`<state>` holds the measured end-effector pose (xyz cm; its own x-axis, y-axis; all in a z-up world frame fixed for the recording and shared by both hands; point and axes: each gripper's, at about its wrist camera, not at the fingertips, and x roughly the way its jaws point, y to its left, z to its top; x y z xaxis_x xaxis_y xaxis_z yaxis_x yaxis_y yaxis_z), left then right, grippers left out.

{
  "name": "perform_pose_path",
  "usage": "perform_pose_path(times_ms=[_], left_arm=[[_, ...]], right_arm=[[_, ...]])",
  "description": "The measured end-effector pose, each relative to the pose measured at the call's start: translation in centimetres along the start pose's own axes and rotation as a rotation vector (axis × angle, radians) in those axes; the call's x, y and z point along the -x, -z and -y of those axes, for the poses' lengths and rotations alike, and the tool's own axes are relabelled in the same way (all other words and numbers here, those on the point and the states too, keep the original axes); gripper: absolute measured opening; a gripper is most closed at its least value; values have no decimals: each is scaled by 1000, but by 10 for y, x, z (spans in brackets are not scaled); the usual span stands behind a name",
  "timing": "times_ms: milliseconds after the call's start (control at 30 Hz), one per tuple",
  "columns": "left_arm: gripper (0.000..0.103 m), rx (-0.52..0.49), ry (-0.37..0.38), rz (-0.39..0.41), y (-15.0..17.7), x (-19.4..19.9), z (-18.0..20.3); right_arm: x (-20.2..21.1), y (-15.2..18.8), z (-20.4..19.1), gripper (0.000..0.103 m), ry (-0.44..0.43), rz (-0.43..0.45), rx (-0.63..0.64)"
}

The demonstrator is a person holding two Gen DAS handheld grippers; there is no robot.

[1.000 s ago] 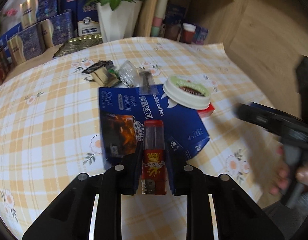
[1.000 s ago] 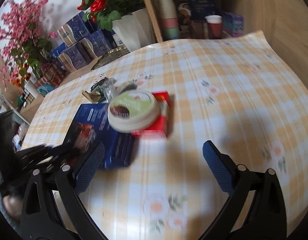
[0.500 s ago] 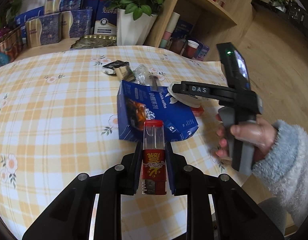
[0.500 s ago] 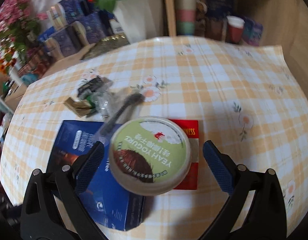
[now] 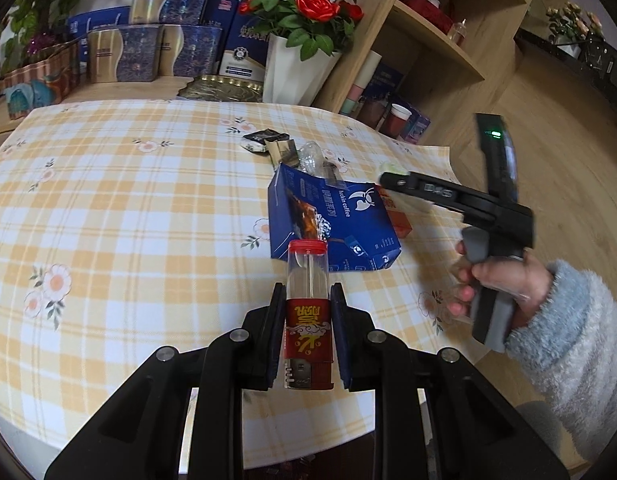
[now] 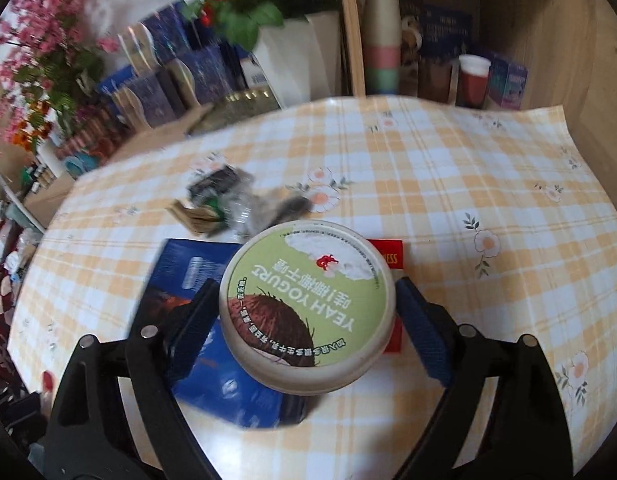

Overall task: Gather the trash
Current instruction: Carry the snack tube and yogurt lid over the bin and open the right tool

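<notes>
Checked yellow tablecloth (image 5: 128, 208) fills the left wrist view, with gift boxes, a vase of red roses (image 5: 304, 36) and wooden shelves behind. Down front, the left gripper (image 5: 308, 332) is clamped on a red lighter (image 5: 308, 320), its clear top sticking out past the pads, and it's held clear above the cloth. Beyond it lies the pile of rubbish: a blue coffee box (image 5: 340, 220), crumpled wrappers (image 5: 272, 144) behind it, a red packet (image 5: 396, 216) at its far side. Over to the right, a hand in a fluffy sleeve (image 5: 504, 284) carries the right gripper in over that pile; its tips are blurred here, so no telling its grip from this side.

Switch to the right wrist view and it's clear. The yogurt tub (image 6: 308, 304), green lid up, sits on the blue coffee box and the red packet, and the right gripper (image 6: 308, 312) straddles it, jaws closing, blue pads (image 6: 420, 320) just beside the rim on either side but not yet pressing, as far as I can judge.

To do this well, I'd say keep the tub centred between the pads, squeeze on the wall below the lid rim rather than the lip, and go gently, since a light tub could deform or skid off the box. Lift straight up so the box beneath doesn't drag along.
</notes>
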<state>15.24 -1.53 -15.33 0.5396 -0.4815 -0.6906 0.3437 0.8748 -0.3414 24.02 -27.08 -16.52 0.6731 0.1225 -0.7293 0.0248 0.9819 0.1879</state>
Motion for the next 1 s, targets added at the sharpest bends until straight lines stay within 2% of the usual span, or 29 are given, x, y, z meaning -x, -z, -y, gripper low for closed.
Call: perform_pose_path(times_ms=[200, 433, 700, 1000], left_arm=[[22, 12, -19, 9, 15, 25, -5], [22, 18, -35, 12, 41, 56, -5], [22, 1, -30, 20, 70, 87, 5], [22, -9, -27, 19, 100, 111, 10]], right_arm=[[52, 29, -17, 87, -35, 59, 41], [102, 72, -38, 87, -74, 81, 95], [145, 134, -63, 87, -118, 44, 161], [159, 199, -86, 88, -148, -51, 230]])
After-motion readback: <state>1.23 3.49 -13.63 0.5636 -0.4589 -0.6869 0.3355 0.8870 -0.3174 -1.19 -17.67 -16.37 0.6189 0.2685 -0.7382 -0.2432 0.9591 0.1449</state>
